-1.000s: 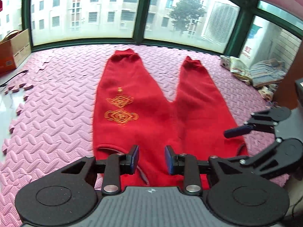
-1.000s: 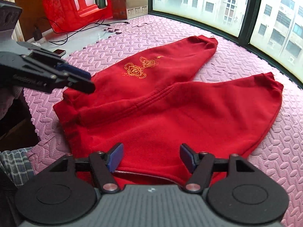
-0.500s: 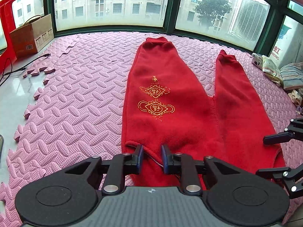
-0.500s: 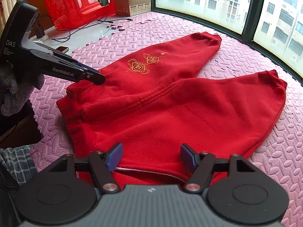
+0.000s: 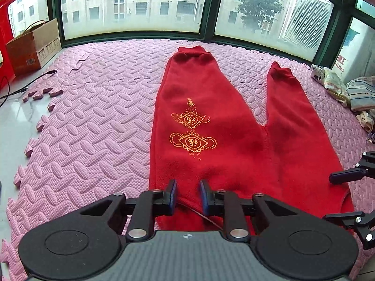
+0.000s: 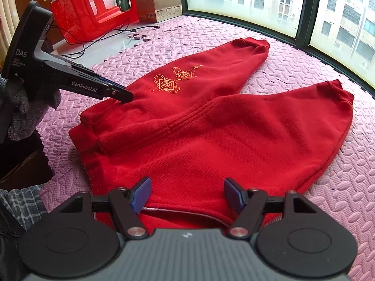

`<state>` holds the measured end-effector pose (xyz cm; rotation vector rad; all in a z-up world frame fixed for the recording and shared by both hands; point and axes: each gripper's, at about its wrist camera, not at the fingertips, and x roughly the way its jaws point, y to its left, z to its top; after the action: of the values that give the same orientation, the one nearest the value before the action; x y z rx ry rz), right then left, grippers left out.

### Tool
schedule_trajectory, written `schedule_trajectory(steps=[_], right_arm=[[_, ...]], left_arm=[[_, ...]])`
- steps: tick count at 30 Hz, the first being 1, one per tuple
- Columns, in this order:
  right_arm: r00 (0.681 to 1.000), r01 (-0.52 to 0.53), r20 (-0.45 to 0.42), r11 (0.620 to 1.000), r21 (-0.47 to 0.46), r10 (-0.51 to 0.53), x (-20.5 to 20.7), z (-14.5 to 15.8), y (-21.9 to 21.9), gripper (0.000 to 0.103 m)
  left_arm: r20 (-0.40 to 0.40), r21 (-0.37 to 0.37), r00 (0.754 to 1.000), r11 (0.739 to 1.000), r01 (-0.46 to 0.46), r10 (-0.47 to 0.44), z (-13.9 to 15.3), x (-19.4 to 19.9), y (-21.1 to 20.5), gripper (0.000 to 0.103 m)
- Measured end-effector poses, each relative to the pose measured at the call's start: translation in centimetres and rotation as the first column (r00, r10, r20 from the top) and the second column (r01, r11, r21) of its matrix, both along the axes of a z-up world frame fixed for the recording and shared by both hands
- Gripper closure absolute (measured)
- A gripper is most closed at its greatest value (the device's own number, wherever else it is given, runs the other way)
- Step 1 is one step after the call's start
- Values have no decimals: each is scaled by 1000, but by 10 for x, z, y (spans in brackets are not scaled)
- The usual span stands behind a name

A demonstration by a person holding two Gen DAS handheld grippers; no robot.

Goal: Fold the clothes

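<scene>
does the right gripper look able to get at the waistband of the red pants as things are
Probably yes. The right gripper is open and sits just over the waistband of the pants, with nothing between its fingers and the cloth. The left gripper is further along the same edge, out of its way.

"DAS" and "GenRobot.AI" in white on the left tongs (image 6: 121, 94) body.

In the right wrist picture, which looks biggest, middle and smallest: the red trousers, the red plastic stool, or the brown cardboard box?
1. Red fleece trousers
2. Red plastic stool
3. Brown cardboard box
The stool and box sit farther away, so their true sizes stay unsure.
</scene>
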<state>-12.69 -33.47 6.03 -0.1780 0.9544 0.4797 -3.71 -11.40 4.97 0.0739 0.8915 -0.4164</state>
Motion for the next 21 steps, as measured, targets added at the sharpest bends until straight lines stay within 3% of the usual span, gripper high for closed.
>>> schedule_trajectory(steps=[3,5,8,10,16,19,21], right_arm=[[999,47,14,999,26,-48,6,10,-14,33],[994,100,37,995,28,-101,12,16,-26,33],[983,169,64,985,25,-170,22,22,-45,33],[972,219,80,975,21,-220,30,24,-59,33],[928,365,58,930,45,-367,59,14,-98,33],[902,428,24,900,79,-431,70,6,-117,34],[887,460,12,883,94,-463,78,1,-127,34]], left_arm=[[33,-33,997,997,72,-71,17,-17,-8,70],[55,-45,989,989,140,-137,26,-32,-19,52],[98,-54,954,956,289,-283,35,-63,-45,46],[120,-51,917,920,389,-381,36,-82,-62,39],[156,51,795,809,586,-586,16,-125,-113,38],[161,100,777,793,601,-609,4,-131,-126,38],[156,126,777,793,596,-609,-4,-131,-131,38]])
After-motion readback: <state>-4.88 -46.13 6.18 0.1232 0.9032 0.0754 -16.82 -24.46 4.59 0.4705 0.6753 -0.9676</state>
